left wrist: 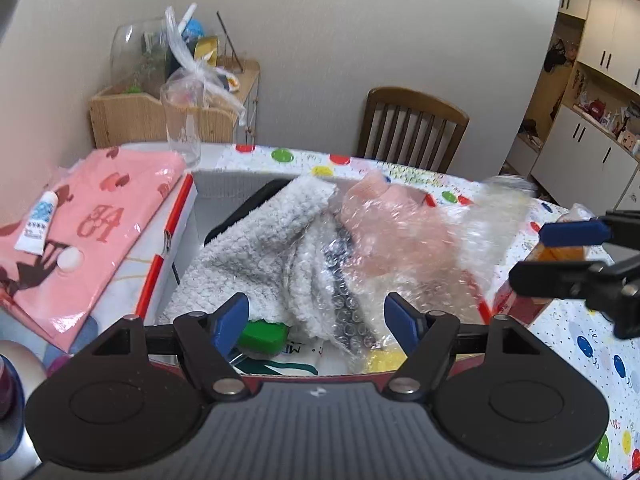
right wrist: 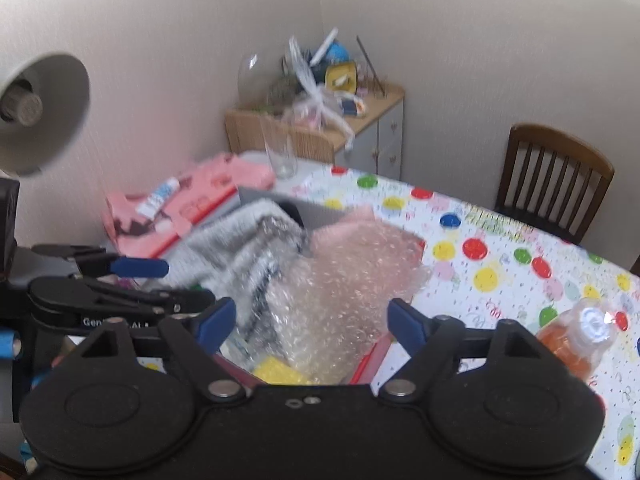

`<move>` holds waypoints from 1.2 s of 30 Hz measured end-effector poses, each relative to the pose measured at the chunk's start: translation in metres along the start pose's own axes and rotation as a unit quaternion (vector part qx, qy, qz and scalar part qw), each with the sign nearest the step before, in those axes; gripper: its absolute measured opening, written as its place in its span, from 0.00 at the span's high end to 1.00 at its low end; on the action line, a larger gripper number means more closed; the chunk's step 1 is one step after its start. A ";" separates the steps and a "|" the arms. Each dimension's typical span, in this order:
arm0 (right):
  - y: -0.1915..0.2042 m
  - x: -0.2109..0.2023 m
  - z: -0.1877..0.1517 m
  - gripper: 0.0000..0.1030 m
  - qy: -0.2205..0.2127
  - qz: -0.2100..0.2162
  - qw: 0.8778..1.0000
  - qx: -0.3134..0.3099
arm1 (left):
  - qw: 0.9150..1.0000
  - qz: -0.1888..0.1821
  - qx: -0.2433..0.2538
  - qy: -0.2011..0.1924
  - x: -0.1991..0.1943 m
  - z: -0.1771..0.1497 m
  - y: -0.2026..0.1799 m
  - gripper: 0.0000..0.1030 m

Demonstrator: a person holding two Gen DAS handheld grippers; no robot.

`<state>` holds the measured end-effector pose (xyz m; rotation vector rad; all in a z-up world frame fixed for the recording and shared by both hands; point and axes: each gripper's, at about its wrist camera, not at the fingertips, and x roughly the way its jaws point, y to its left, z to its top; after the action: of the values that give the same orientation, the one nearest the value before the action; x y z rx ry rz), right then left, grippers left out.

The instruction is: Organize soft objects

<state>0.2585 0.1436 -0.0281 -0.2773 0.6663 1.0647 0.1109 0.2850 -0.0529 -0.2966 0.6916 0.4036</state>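
Both grippers hover with jaws spread, nothing between them: my left gripper (left wrist: 316,316) over the box's (left wrist: 188,216) near edge, my right gripper (right wrist: 312,320) at its right corner. Bubble wrap (left wrist: 404,248) lies ahead in the box, beside the towel (left wrist: 260,248), long axis running away from me, nearer my right.

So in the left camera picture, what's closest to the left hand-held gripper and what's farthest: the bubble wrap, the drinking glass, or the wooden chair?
From the left hand-held gripper:
1. Bubble wrap, just ahead, in the box.
2. Drinking glass, at the table's far left.
3. Wooden chair, behind the table, by the wall.
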 end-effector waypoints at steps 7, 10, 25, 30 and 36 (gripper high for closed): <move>-0.002 -0.043 -0.004 0.05 -0.068 0.020 0.997 0.008 | 1.000 0.005 -0.001 -0.025 -0.034 0.002 -0.012 0.16; -0.003 -0.058 -0.007 0.00 -0.092 0.023 0.995 0.015 | 0.999 0.001 0.007 -0.035 -0.046 0.004 -0.020 0.14; 0.001 -0.102 -0.034 0.00 -0.156 -0.023 0.987 0.022 | 0.995 -0.026 0.011 -0.094 -0.103 0.000 -0.054 0.00; 0.004 -0.110 -0.042 0.00 -0.164 -0.037 0.985 0.028 | 0.994 -0.038 0.012 -0.101 -0.114 -0.007 -0.062 0.00; 0.003 -0.117 -0.053 0.00 -0.167 -0.052 0.984 0.044 | 0.993 -0.043 0.013 -0.112 -0.123 -0.012 -0.069 0.00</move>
<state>0.1997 0.0348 0.0044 -0.0528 0.3912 0.9496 0.0500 0.1878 0.0293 -0.2515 0.4618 0.3385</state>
